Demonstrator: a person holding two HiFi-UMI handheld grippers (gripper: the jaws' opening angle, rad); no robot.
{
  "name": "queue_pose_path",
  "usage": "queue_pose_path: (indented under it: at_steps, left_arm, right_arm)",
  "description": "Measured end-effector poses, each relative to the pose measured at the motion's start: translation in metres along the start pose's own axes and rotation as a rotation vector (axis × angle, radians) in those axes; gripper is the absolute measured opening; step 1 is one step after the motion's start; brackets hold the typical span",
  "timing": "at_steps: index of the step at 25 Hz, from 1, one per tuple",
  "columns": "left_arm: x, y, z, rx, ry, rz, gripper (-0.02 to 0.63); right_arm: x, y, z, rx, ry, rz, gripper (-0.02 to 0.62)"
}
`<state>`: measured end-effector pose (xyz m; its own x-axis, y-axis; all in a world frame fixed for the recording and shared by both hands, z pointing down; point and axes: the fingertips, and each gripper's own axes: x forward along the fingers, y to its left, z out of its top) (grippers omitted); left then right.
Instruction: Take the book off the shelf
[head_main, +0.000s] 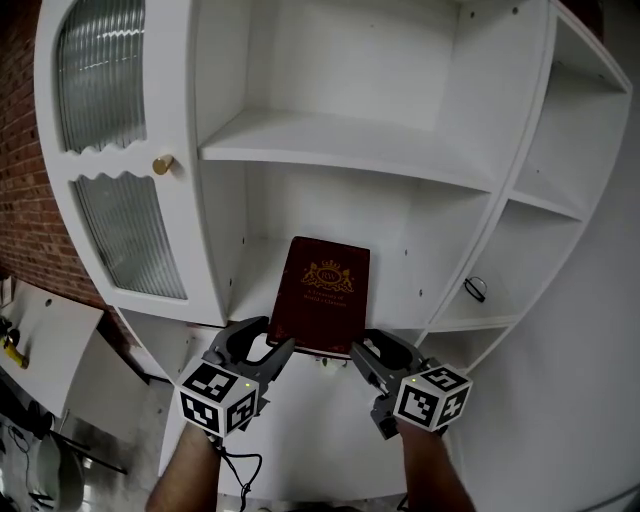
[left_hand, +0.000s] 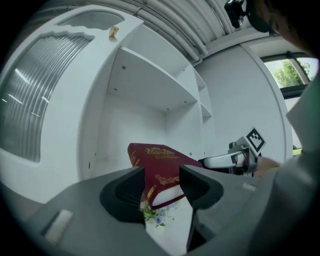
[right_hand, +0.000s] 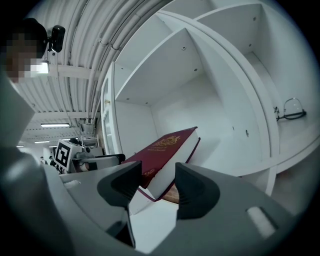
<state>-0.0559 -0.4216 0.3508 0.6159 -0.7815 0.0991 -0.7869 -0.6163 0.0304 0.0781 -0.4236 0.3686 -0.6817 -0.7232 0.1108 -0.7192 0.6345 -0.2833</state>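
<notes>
A dark red hardback book (head_main: 322, 290) with a gold crest tilts up in front of the white shelf unit's middle bay (head_main: 400, 250). My left gripper (head_main: 272, 338) is shut on its lower left corner, and in the left gripper view the book (left_hand: 160, 160) sits wedged between the jaws of that gripper (left_hand: 162, 182). My right gripper (head_main: 368, 348) is shut on the lower right corner. The right gripper view shows the book (right_hand: 165, 150) and its white page edge pinched in that gripper (right_hand: 157, 180). A flowered item (left_hand: 152, 215) lies under the book.
A ribbed-glass cabinet door with a brass knob (head_main: 162, 164) stands to the left. An upper shelf board (head_main: 340, 145) hangs above the book. A pair of glasses (head_main: 476, 289) rests on the right side shelf. A brick wall (head_main: 15, 150) is at far left.
</notes>
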Motion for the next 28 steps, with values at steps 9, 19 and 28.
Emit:
queue_pose_path:
  at_steps: [9,19,28]
  left_arm:
    - [0.011,0.001,-0.011,-0.022,0.033,-0.018,0.227]
    - [0.018,-0.004,-0.037,0.036,0.131,-0.045,0.290]
    - [0.026,-0.005,-0.032,0.010,0.047,-0.062,0.304]
  right_arm:
    - [0.004,-0.003,-0.008,-0.048,0.016,-0.032,0.224]
    - [0.020,-0.005,-0.013,-0.070,0.058,-0.064,0.194]
    - [0.021,-0.006,-0.004,-0.123,-0.021,-0.064,0.189]
